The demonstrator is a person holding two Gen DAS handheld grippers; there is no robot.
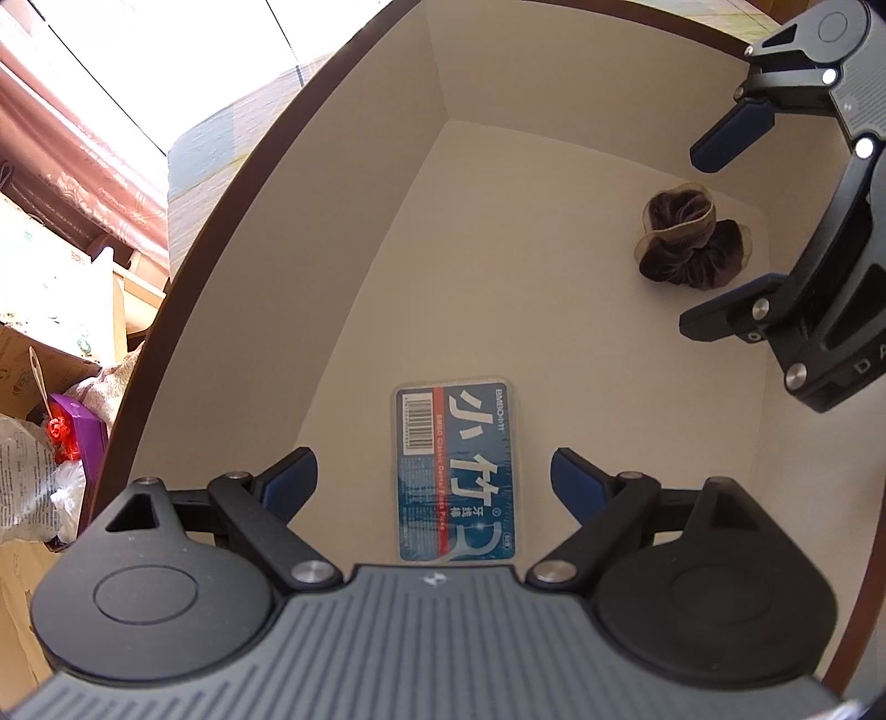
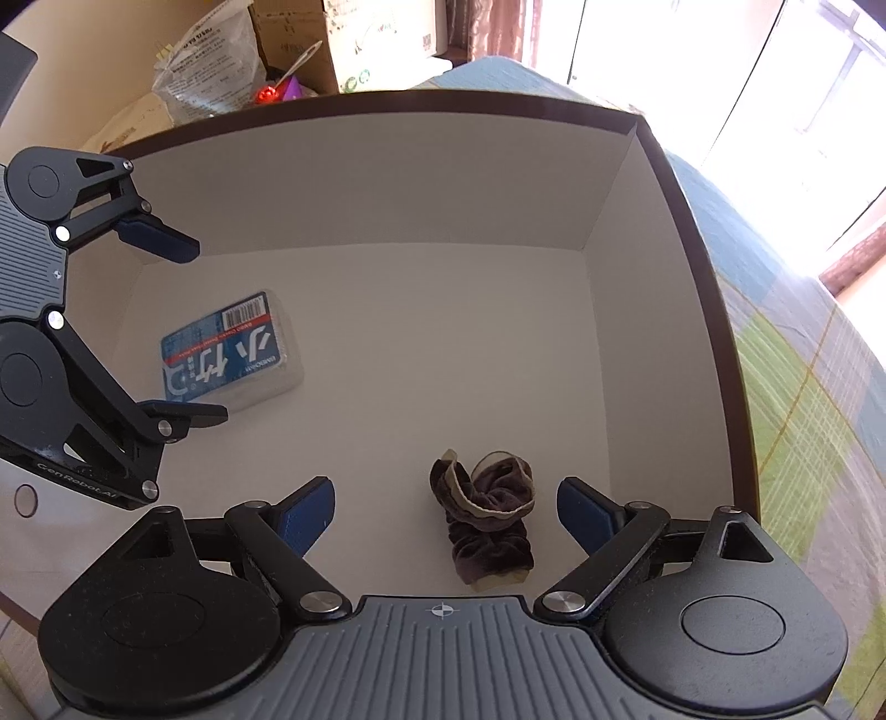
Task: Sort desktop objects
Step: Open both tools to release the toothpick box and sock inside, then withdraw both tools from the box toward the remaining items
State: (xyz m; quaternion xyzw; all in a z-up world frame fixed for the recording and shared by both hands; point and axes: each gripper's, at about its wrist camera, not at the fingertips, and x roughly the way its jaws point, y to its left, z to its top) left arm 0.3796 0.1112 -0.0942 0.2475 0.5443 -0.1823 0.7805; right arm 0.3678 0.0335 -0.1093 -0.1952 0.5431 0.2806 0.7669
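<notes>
Left gripper: jaws spread wide, nothing between the blue pads, poised over the floss box inside the bin; seen side-on in the right wrist view.
Right gripper: jaws likewise wide apart, empty, with the scrunchie lying between its fingers below.
Floss box: clear plastic case with blue label and barcode, flat on the bin floor, label up, near the left wall.
Scrunchie: dark brown velvet with a tan edge, crumpled on the bin floor, well apart from the floss box.
Bin: white inside, dark brown rim, standing on a checked cloth.
Beyond: cardboard boxes and plastic bags past the far rim.
</notes>
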